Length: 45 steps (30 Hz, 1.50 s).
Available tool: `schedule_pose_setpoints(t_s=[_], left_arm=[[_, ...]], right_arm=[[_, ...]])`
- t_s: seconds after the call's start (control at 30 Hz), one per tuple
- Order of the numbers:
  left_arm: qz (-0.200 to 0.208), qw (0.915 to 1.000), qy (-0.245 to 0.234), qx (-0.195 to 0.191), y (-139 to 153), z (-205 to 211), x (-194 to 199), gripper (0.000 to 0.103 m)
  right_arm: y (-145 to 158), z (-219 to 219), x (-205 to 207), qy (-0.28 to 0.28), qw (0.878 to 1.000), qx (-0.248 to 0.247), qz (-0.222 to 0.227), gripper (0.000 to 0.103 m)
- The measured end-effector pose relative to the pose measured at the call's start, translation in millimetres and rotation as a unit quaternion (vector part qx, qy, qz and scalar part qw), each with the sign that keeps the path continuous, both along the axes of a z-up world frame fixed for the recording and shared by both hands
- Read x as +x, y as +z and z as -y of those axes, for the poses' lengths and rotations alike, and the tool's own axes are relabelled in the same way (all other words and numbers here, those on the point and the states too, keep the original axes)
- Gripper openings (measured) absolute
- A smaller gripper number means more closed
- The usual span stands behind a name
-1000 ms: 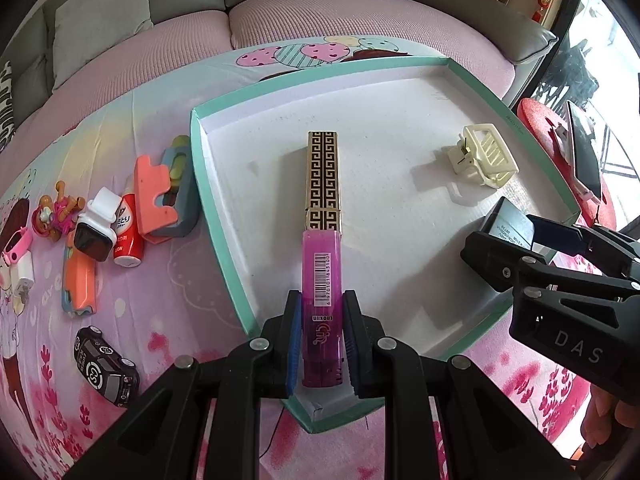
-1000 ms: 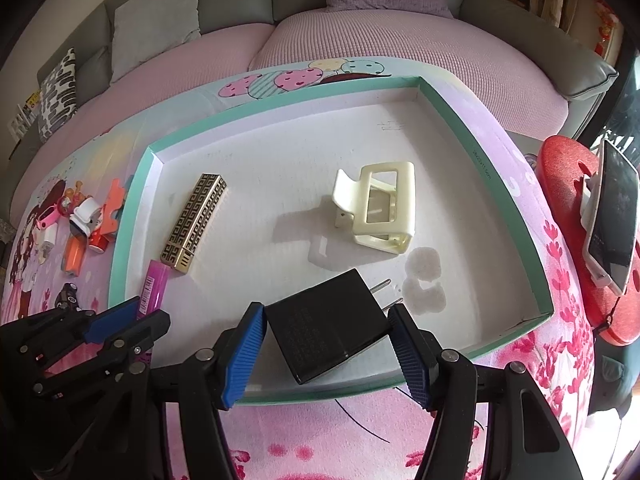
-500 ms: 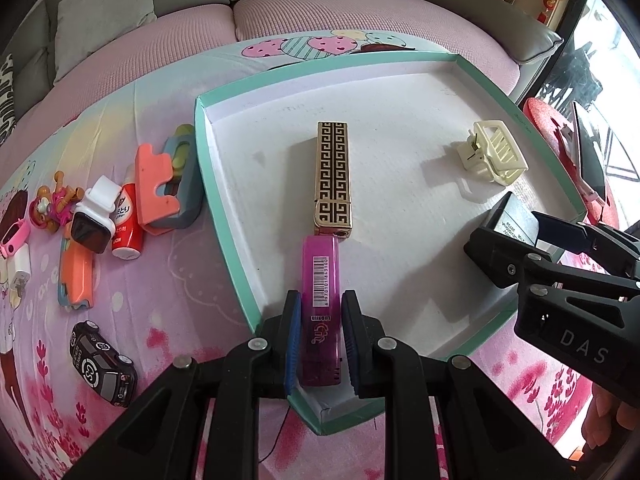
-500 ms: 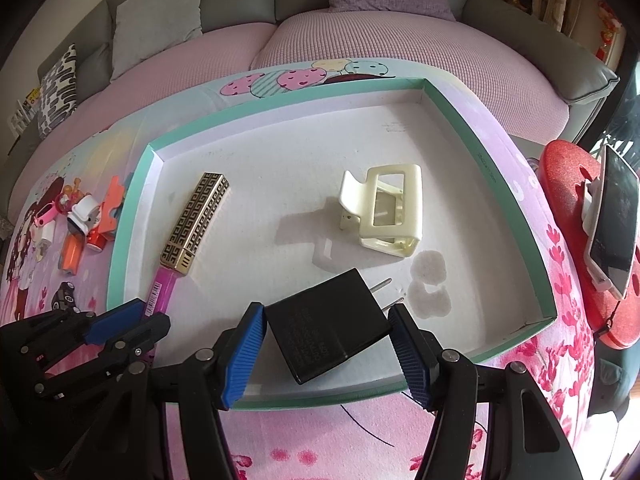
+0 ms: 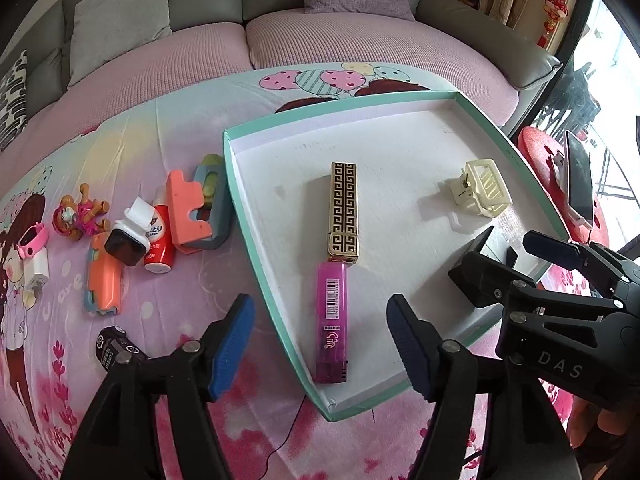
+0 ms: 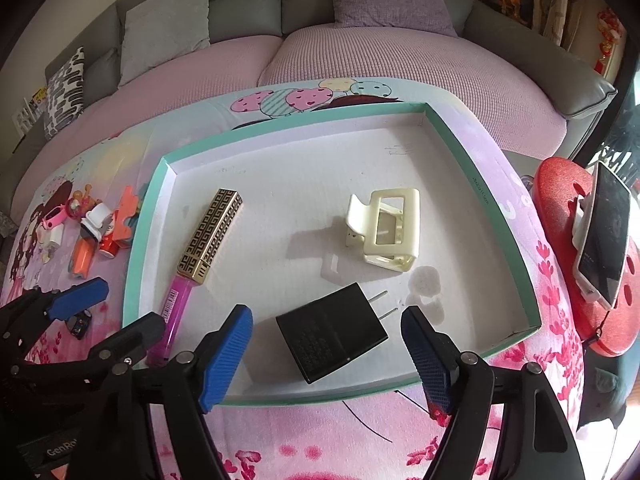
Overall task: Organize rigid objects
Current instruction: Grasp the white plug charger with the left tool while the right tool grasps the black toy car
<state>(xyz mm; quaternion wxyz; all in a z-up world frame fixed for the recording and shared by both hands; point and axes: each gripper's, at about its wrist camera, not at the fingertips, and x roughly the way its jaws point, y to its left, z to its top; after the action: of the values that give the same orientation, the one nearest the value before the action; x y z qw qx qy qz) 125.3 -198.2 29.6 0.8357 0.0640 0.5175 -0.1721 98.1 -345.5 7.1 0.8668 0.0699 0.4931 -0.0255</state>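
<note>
A teal-rimmed white tray (image 5: 240,216) (image 6: 132,264) holds a pink lighter (image 5: 331,320) (image 6: 170,320), a gold patterned case (image 5: 343,210) (image 6: 212,236), a cream hair claw (image 5: 482,194) (image 6: 388,232) and a black plug adapter (image 6: 330,338). My left gripper (image 5: 320,344) is open and empty, its fingers either side of the lighter's near end and apart from it. My right gripper (image 6: 328,354) is open and empty, its fingers either side of the adapter, which lies flat in the tray.
Left of the tray lie several small toys: a smartwatch (image 5: 126,236), a red bottle (image 5: 160,236), an orange and grey piece (image 5: 196,212), a black toy car (image 5: 116,350). A phone on a red stool (image 6: 604,240) stands at the right. A sofa (image 6: 360,60) lies behind.
Both grippers have opened and drawn back. The left let go of the pink lighter, the right let go of the black adapter; both now lie in the tray.
</note>
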Motion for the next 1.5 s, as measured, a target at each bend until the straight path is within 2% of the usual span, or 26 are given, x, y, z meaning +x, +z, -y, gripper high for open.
schedule_pose_setpoints(t_s=[0.13,0.3,0.37,0.77,1.1,1.27,1.5], left_arm=[[0.005,0.9998,0.019,-0.006,5.5,-16.2,-1.7,0.082],[0.019,0.9989,0.042,0.005,8.9,-35.3,-2.5,0.094],[0.023,0.9982,0.054,0.012,8.2,-43.0,-0.9,0.098],[0.017,0.9928,0.117,0.021,14.3,-103.2,8.6,0.098],[0.029,0.9829,0.181,0.021,40.5,-187.9,8.1,0.098],[0.020,0.9782,0.206,0.021,33.7,-224.8,4.7,0.098],[0.002,0.9708,0.240,0.012,15.1,-271.2,2.5,0.098]], right_arm=[[4.6,-3.2,-1.7,0.003,1.000,-0.004,0.005,0.096],[11.4,-11.3,-3.5,0.006,1.000,-0.009,0.014,0.103],[14.3,-14.9,-4.3,0.008,1.000,-0.011,0.017,0.103],[34.3,-44.6,-1.7,0.034,0.999,-0.020,0.033,0.103],[65.1,-113.9,3.2,0.101,0.992,-0.014,0.071,0.103],[63.8,-151.8,5.8,0.131,0.989,-0.006,0.072,0.103],[46.5,-196.9,12.1,0.161,0.985,0.005,0.056,0.103]])
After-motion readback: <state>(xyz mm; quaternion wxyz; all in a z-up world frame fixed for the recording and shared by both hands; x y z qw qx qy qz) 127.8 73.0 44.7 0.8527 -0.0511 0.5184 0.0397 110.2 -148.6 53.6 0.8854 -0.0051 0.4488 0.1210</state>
